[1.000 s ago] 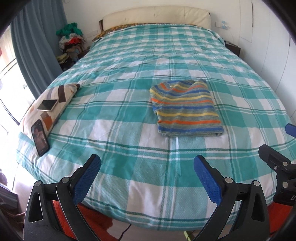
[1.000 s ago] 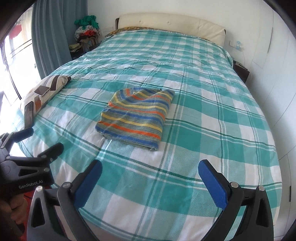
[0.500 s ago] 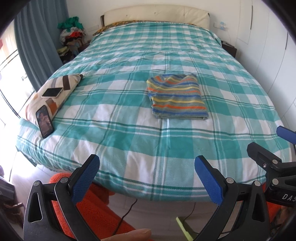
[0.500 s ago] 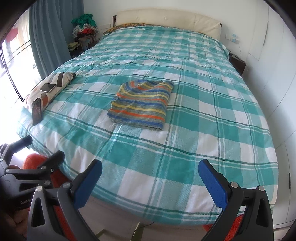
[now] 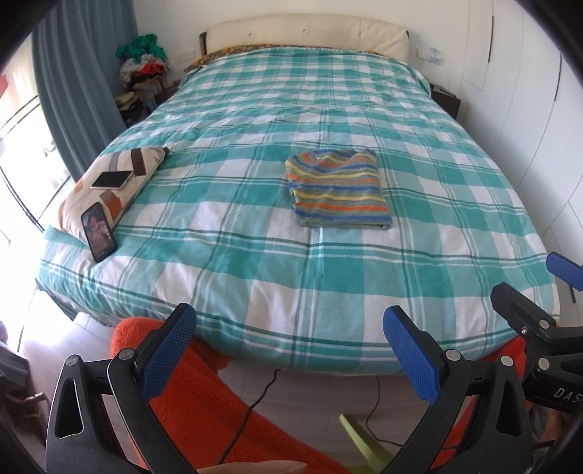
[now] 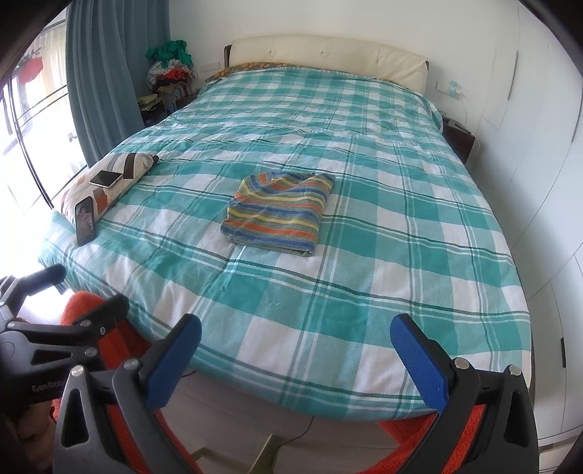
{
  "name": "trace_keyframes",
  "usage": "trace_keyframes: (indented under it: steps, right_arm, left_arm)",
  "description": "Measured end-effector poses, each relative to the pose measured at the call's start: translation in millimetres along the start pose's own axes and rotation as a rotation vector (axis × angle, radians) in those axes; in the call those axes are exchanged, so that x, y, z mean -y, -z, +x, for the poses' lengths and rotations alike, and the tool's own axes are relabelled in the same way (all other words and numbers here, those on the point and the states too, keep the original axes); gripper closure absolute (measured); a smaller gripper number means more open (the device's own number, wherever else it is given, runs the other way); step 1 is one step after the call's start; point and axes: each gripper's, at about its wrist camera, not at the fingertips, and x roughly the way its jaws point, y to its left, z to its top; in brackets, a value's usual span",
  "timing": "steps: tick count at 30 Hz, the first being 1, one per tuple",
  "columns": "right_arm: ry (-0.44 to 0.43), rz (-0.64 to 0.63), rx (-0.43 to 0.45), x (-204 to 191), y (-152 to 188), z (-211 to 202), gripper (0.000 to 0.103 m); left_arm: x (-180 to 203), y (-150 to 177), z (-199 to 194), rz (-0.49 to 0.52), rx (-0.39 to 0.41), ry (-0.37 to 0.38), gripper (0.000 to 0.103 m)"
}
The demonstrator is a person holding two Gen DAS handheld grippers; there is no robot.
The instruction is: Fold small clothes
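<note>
A wide bed (image 5: 255,277) under a teal-and-white checked cover fills the room, its cream padded headboard (image 5: 306,34) against the far white wall. Left, a blue-grey curtain (image 6: 102,73) hangs beside a bright window (image 6: 25,120). Far left, a heap of clothes (image 5: 145,69). Far right stands what looks like a dark nightstand (image 6: 457,135). An orange rug (image 5: 189,397) lies on the near pale floor.

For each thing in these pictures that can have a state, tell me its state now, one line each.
striped garment: folded into a flat rectangle, lying on the bed, touched by neither tool.
left tool: open, holding nothing, off the foot of the bed.
right tool: open, holding nothing, off the foot of the bed.
dark phone: screen lit, leaning on the pillow.
pale phone: lying flat on the pillow.
curtain: drawn aside beside the window.
</note>
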Motion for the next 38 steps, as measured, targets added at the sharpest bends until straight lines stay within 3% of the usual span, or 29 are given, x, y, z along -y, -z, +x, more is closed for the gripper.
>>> trace_keyframes:
  steps: [11, 33, 36, 38]
  right_arm:
    - [0.045, -0.017, 0.061, -1.1, 3.5, -19.9, 0.001]
    - [0.051, -0.002, 0.057, 6.3, 5.2, -19.2, 0.001]
    - [0.049, -0.002, 0.058, 6.8, 5.3, -19.1, 0.001]
    - [0.049, -0.001, 0.058, 7.1, 5.3, -19.1, 0.001]
  left_arm:
    - [5.7, 4.2, -6.7, 0.024, -0.005, 0.017, 0.001]
    - [9.0, 1.4, -6.5, 0.033, 0.004, 0.021, 0.002]
    - [9.8, 2.2, -9.8, 0.026, 0.020, 0.053, 0.001]
    - [13.6, 2.4, -13.7, 0.043, 0.044, 0.034, 0.002]
